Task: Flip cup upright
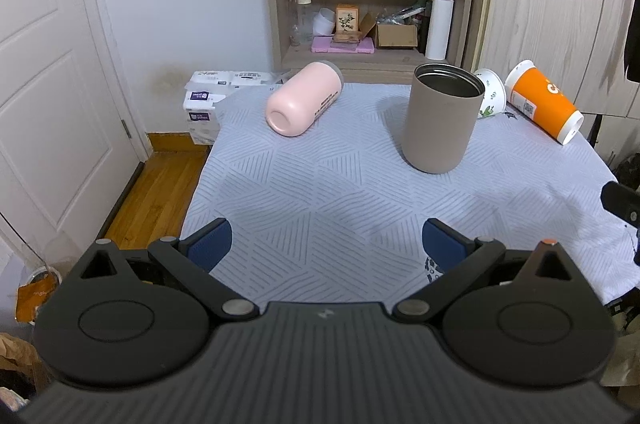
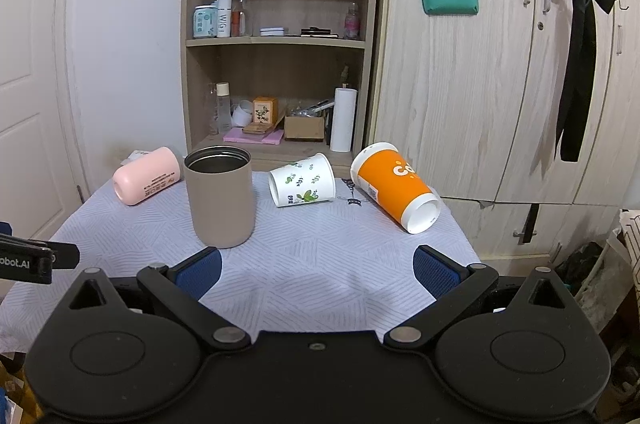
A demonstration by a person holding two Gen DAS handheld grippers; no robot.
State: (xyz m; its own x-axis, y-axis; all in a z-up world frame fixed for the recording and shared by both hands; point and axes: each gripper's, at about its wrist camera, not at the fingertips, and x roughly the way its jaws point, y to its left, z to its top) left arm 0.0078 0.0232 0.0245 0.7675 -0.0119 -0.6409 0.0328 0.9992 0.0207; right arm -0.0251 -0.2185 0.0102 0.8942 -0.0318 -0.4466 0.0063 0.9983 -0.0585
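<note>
Left gripper (image 1: 327,244) spread wide above the near part of the cloth-covered table (image 1: 320,196), holding nothing, touching nothing. Right gripper (image 2: 316,270) likewise wide open and empty. Ahead of the left gripper: taupe tumbler (image 1: 442,120) upright, mouth up; pink cup (image 1: 304,99) on its side, ahead and left. Leaf-print paper cup (image 1: 493,92) mostly hidden behind the tumbler there, seen whole only from the right wrist (image 2: 303,180), lying on its side. Orange paper cup (image 2: 394,186) also on its side, ahead and right. Lettering on the orange cup cut off, unreadable.
</note>
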